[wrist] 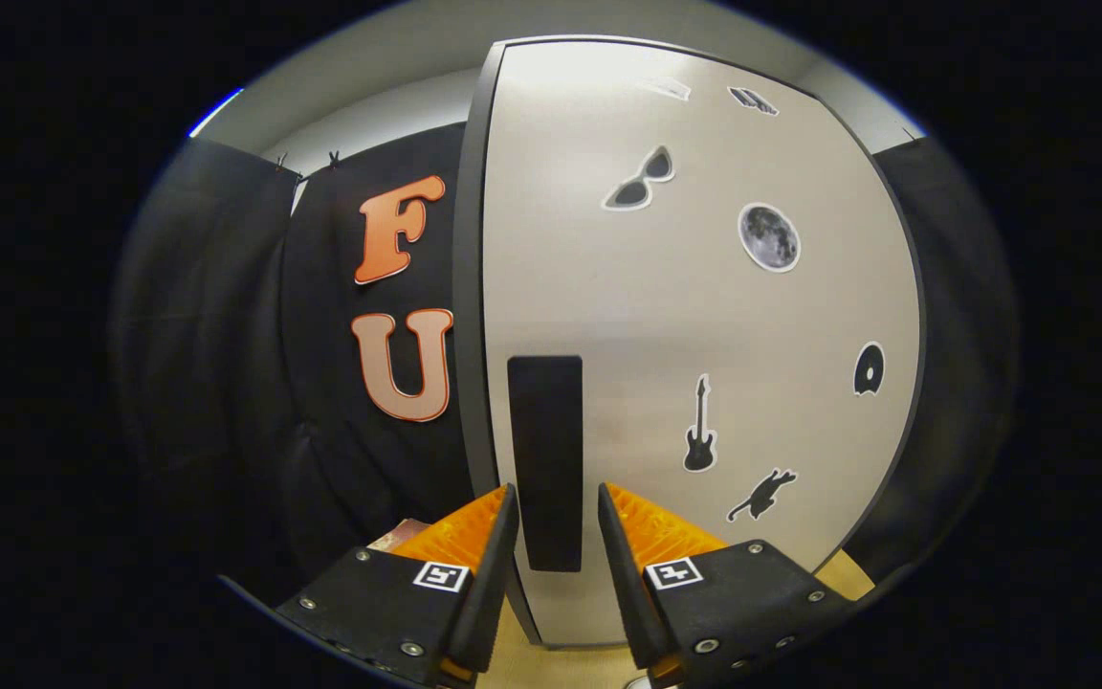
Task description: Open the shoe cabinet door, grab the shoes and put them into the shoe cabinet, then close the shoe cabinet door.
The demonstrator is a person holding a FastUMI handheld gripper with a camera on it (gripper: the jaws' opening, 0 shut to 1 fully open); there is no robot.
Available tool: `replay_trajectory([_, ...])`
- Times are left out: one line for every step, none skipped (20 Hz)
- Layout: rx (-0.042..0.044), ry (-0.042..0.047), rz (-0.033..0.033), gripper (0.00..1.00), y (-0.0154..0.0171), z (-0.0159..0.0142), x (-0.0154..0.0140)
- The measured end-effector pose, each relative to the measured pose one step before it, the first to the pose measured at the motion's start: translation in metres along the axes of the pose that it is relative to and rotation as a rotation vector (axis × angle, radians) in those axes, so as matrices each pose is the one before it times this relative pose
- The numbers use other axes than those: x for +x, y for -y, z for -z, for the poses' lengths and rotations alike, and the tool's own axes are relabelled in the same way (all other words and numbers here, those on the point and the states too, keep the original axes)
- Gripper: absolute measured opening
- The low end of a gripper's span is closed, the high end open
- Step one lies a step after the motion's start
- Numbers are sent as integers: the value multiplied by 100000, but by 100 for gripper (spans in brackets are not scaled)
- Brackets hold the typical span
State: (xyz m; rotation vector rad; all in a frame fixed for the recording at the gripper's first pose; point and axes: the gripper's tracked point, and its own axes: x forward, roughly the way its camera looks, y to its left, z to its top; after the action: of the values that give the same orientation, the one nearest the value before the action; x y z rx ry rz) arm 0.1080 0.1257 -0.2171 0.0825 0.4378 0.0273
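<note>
Tall pale-grey rigid shoe cabinet door [704, 316] with dark frame, closed, directly ahead; likely light on its hinges, smooth and slippery on the face. Open room beside the left edge [468, 287], against the black cloth wall [321, 383]. Best hold: long black rectangular handle [545, 459]. Gripper [557, 502] fingers apart, straddling handle, not yet pressing.

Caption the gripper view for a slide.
Open tool lined up on the dark handle of the shut cabinet door, stickers across its front.
</note>
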Motion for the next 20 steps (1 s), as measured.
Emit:
replay_trajectory([1064, -1803, 915, 47, -56, 633, 318])
replay_trajectory([1263, -2454, 507, 44, -87, 704, 86])
replay_trajectory([622, 3736, 1025, 38, -91, -621, 526])
replay_trajectory([-1014, -2124, 343, 38, 201, 426, -333])
replay_trajectory([654, 1063, -165, 33, 1, -303, -137])
replay_trajectory([1480, -1977, -810, 31, -136, 354, -222])
replay_trajectory([1126, -861, -1117, 25, -24, -49, -285])
replay_trajectory([309, -733, -943, 24, 23, 24, -198])
replay_trajectory([-262, 219, -770, 21, 15, -46, -401])
replay_trajectory([-454, -213, -813, 20, 45, 54, -383])
replay_trajectory([52, 320, -981, 19, 115, -46, -552])
replay_trajectory([599, -180, -1271, 19, 91, 88, -371])
replay_trajectory([616, -57, -1054, 19, 161, -34, -608])
replay_trajectory([-71, 20, -410, 19, 136, 56, -823])
replay_trajectory([-743, 181, 303, 19, 245, -61, -762])
replay_trajectory([-757, 55, 706, 19, 384, 209, -431])
replay_trajectory([-263, -30, 980, 19, 358, 141, -545])
replay_trajectory([-57, 29, 949, 19, 375, 72, -745])
replay_trajectory([20, 107, 734, 19, 504, 21, -740])
replay_trajectory([166, 81, 405, 18, 408, 76, -556])
